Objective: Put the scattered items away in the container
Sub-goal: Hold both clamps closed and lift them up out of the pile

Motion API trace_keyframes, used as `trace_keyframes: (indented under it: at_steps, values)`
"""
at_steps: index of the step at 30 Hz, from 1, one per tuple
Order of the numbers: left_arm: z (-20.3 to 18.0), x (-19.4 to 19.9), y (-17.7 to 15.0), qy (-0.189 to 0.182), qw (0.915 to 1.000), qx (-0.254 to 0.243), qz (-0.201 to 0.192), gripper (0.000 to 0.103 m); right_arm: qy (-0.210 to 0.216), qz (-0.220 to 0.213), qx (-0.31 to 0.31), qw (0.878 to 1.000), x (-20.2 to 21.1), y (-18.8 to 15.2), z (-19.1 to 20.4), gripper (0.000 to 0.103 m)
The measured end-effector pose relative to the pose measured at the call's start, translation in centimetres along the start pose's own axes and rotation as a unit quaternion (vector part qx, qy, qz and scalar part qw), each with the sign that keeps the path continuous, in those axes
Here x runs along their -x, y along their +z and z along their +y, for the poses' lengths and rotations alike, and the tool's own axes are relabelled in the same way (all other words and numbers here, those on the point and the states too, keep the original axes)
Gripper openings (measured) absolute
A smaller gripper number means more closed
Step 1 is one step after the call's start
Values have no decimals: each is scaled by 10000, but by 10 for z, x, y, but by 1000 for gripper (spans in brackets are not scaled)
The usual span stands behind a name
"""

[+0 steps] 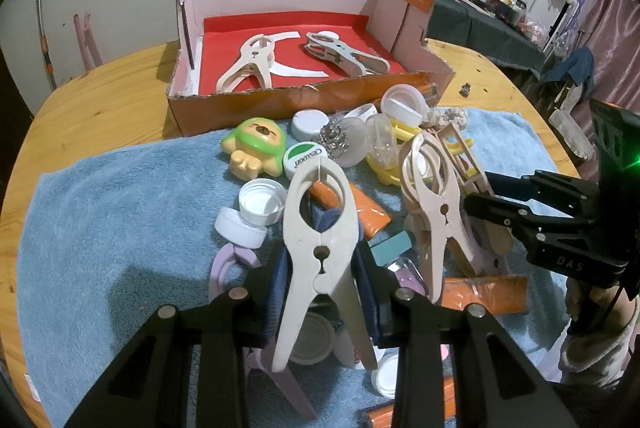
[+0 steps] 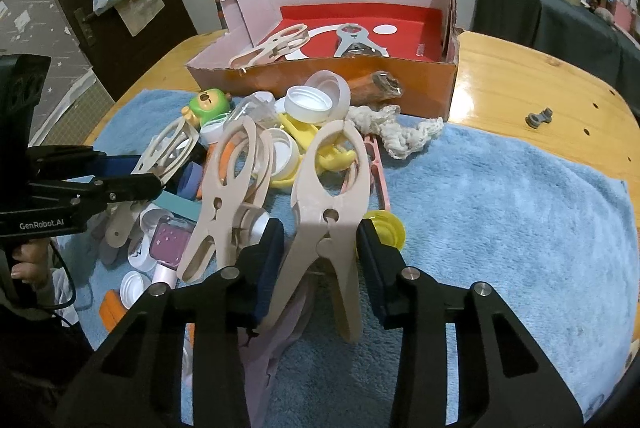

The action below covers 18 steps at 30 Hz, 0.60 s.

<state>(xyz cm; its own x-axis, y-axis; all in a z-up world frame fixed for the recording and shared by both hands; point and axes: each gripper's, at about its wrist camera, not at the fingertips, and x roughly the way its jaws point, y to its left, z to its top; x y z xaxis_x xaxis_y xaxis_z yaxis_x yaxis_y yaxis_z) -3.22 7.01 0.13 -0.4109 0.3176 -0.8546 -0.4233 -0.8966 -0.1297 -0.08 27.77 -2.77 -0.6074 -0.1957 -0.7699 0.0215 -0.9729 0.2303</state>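
An orange cardboard box (image 1: pixel 280 104) with a red floor stands at the far side of the table and holds two large clothes pegs (image 1: pixel 248 62). It also shows in the right wrist view (image 2: pixel 360 84). My left gripper (image 1: pixel 320 292) is shut on a white clothes peg (image 1: pixel 320 228) and holds it above the pile. My right gripper (image 2: pixel 320 260) is shut on a beige clothes peg (image 2: pixel 332 196). Another beige peg (image 2: pixel 228 196) leans in the pile beside it. The right gripper's fingers (image 1: pixel 520 216) show at the right of the left wrist view.
A blue towel (image 1: pixel 120 228) covers the wooden table (image 1: pixel 100 108). On it lie bottle caps (image 1: pixel 262 202), a green bear toy (image 1: pixel 256 148), orange packets (image 1: pixel 352 208), yellow plastic parts (image 2: pixel 320 144) and a white rope knot (image 2: pixel 404 136). A small metal part (image 2: pixel 540 117) lies on bare wood.
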Motion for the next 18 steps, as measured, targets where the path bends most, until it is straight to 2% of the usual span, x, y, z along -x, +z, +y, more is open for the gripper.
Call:
trace_keyframes:
  at_steps: [18]
  values:
    - [0,4,-2,-20,10000,21,-75,35,-11,-21,-29,10000,4,2,-2,34]
